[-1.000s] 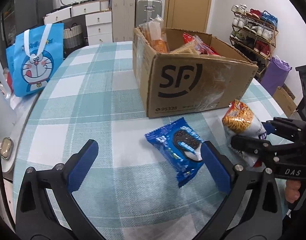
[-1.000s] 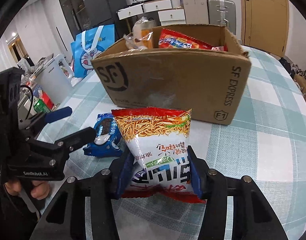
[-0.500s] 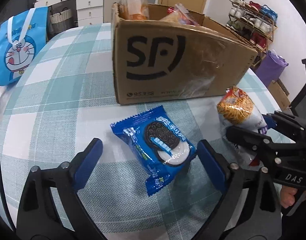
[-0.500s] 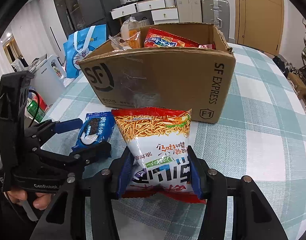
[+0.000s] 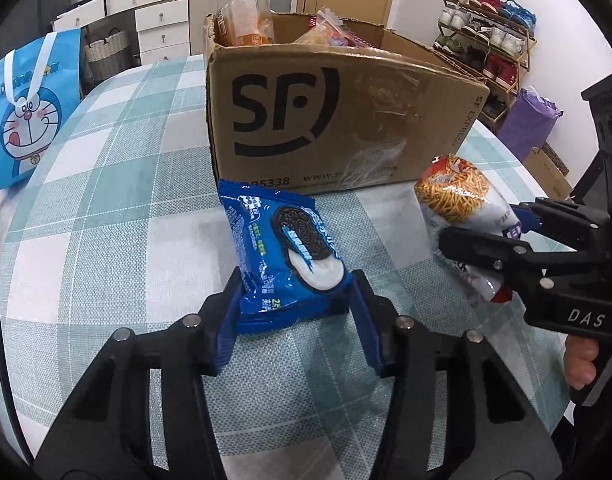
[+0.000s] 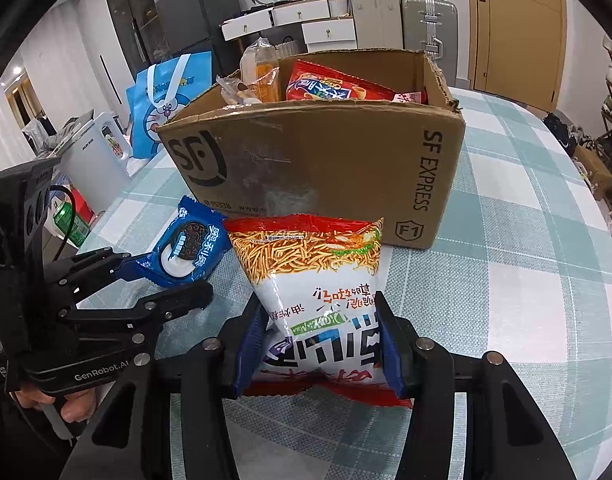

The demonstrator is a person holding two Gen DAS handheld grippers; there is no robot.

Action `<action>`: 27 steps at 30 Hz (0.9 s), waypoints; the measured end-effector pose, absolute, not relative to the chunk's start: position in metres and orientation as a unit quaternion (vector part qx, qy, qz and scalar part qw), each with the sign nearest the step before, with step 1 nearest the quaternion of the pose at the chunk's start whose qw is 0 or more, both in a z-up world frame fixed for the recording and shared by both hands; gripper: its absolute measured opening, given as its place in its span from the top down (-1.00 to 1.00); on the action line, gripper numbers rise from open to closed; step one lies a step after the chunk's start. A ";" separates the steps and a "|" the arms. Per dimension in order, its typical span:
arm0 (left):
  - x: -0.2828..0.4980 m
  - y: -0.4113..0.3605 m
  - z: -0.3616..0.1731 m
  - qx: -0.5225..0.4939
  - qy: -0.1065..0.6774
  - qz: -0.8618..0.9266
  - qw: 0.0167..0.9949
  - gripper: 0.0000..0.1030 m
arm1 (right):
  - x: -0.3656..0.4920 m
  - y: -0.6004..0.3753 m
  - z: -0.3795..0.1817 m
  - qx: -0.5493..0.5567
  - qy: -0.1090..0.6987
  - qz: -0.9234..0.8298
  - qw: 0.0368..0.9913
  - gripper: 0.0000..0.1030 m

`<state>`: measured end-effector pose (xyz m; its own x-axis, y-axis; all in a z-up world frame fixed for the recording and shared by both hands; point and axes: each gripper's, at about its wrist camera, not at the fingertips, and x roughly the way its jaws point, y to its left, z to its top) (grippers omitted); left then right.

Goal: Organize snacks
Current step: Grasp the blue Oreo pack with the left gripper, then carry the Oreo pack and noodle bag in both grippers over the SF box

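Observation:
A blue cookie pack (image 5: 282, 240) stands tilted on the checked tablecloth (image 5: 106, 220), just in front of the cardboard SF box (image 5: 345, 120). My left gripper (image 5: 296, 280) has its jaws closing, and the blue pads press both sides of the pack's near end. To the right, my right gripper (image 5: 481, 226) is shut on a fried-noodle snack bag (image 5: 453, 192), held by its lower end (image 6: 306, 264) between the pads of the right gripper (image 6: 317, 312). The box (image 6: 325, 160) holds several snack packs.
A blue cartoon tote bag (image 5: 22, 112) stands at the table's left edge. Behind the table are drawers (image 5: 162, 28) and suitcases (image 6: 425, 20). A shoe rack (image 5: 485, 40) and a purple bag (image 5: 529, 120) stand to the right. A hand (image 5: 581, 364) grips the right tool.
My left gripper came forward and down over the cookie pack and closed from wide open onto it; the pack's near end now sits tilted up. The right gripper kept still with the noodle bag.

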<state>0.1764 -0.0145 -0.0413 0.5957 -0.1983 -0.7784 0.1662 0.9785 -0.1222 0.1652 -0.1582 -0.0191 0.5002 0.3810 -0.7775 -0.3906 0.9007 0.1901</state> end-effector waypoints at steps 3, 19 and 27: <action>0.175 -0.013 -0.041 -0.019 0.437 -0.106 0.893 0.13 | 0.165 -0.157 -0.020 -0.007 0.448 0.224 0.865 0.00; 0.165 -0.013 -0.036 0.007 0.428 -0.113 0.897 0.16 | 0.164 -0.157 -0.018 -0.008 0.443 0.230 0.867 0.00; 0.160 -0.012 -0.033 0.009 0.422 -0.119 0.899 0.16 | 0.162 -0.159 -0.016 -0.008 0.441 0.233 0.867 0.00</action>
